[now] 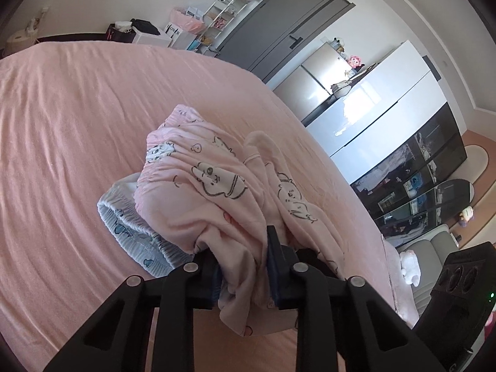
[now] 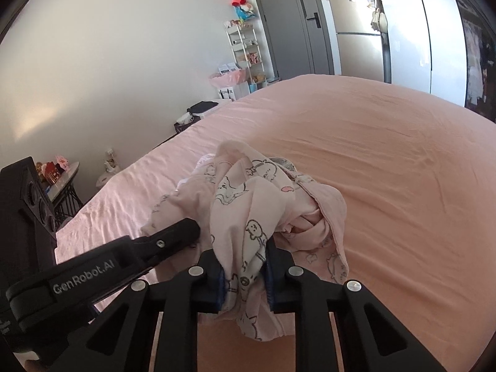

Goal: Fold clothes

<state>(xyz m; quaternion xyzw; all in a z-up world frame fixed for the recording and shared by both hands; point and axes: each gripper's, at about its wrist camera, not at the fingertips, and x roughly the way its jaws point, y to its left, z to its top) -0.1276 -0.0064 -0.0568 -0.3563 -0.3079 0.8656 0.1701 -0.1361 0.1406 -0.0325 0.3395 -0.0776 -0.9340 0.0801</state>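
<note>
Firstly, left wrist view. Left hand-held gripper (image 1: 245, 266) is clenched on a bunched fold of the pink printed garment (image 1: 217, 192); blue pads nearly together, cloth pinched between them and spilling out below the fingers. Garment carries cartoon animal outlines and small hearts. It rises in a crumpled heap just ahead of the fingers, resting on the pink bed sheet (image 1: 77, 117). Beside it, to the left and partly under it, lies a light blue garment (image 1: 133, 238) with a ribbed band and heart prints. Camera tilted; gripper aimed low across the bed toward a grey door (image 1: 279, 21). Black body of the other device shows at lower right.

Right wrist view. Right hand-held gripper (image 2: 243, 274) likewise grasping the same pink printed garment (image 2: 248, 204), a thick wad between close-set blue pads. Left hand-held gripper (image 2: 173, 238) enters from the left, its tip touching the cloth just beside this one. Heap sits on the bed sheet (image 2: 387, 161). Fridge (image 2: 359, 43) stands beyond the bed.
</note>
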